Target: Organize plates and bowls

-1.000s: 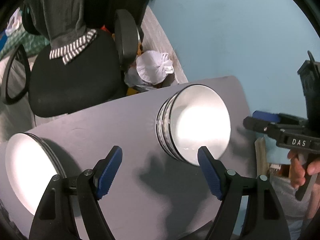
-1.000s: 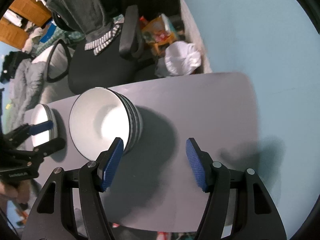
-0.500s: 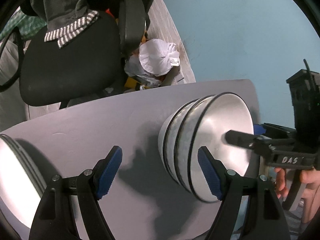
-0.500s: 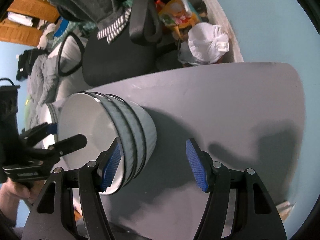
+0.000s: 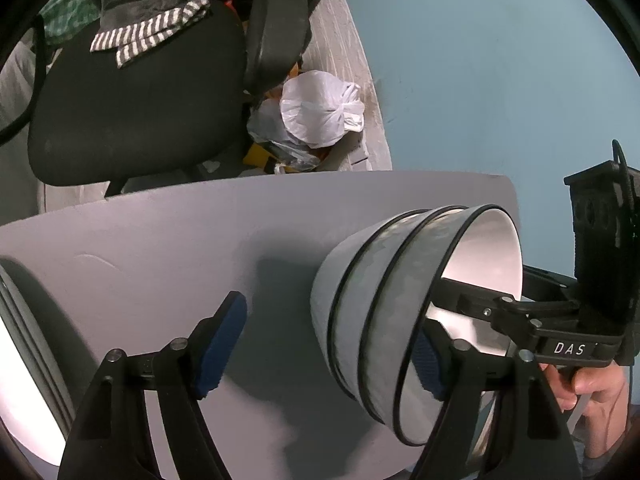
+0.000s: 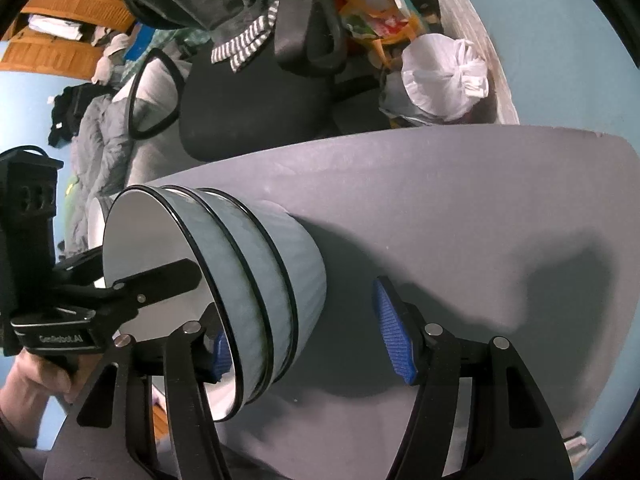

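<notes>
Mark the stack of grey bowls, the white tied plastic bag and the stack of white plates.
Stack of grey black-rimmed bowls (image 5: 368,304), left wrist view: outer wall.
White tied plastic bag (image 6: 436,80), right wrist view: bulging side below the knot.
Stack of white plates (image 5: 24,364), left wrist view: top plate's face.

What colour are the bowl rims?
Black rims on the bowls, grey outside, white inside; clearest in the right wrist view.

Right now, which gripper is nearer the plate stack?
Left. The plate stack lies just off the left gripper's left side. The right gripper is farther away, with the bowl stack between it and the plates.
</notes>
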The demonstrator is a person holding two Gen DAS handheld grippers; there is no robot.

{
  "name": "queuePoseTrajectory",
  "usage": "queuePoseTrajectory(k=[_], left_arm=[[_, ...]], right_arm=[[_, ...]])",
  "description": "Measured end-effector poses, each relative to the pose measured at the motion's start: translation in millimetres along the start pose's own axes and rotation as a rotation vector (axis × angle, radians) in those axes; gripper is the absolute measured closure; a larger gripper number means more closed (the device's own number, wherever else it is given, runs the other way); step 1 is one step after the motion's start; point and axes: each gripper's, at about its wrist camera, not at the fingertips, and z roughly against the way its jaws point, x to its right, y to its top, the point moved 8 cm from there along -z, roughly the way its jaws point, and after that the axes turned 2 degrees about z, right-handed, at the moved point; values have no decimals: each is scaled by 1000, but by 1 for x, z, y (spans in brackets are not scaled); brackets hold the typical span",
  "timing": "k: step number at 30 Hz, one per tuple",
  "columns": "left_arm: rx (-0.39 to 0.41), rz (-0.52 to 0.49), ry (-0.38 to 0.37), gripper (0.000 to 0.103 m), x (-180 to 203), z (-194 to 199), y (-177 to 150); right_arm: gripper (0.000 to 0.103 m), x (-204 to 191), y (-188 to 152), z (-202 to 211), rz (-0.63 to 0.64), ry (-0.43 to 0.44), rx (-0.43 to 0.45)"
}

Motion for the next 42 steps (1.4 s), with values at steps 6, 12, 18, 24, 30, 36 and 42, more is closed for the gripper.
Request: queuePoseTrajectory(k=[6,12,18,24,30,36,42], left_arm=[[-1,32,-67,56,8,1,-3],[-24,18,-55,61,12,1,-2],[-23,32,-73,63,9,3,-2],[-29,40,-73,71,4,8,-4],[-41,29,-52,73,-9,15,-14],[-57,43,-28,75,-33,25,-27],[-62,90,-9,75,-57,33,-48]], right_arm=[[67,-7,5,3,13,12,-1],[74,-10,6,1,18,24,-41],[72,-7,4,-2,-24,56,-82],[71,-15,1,-2,-2,3,-72],[71,-24,-4,-8,10,-6,-92],[75,-39,-14,-20,-1,30,-118],[75,-65,-24,-35,39,27,-146]])
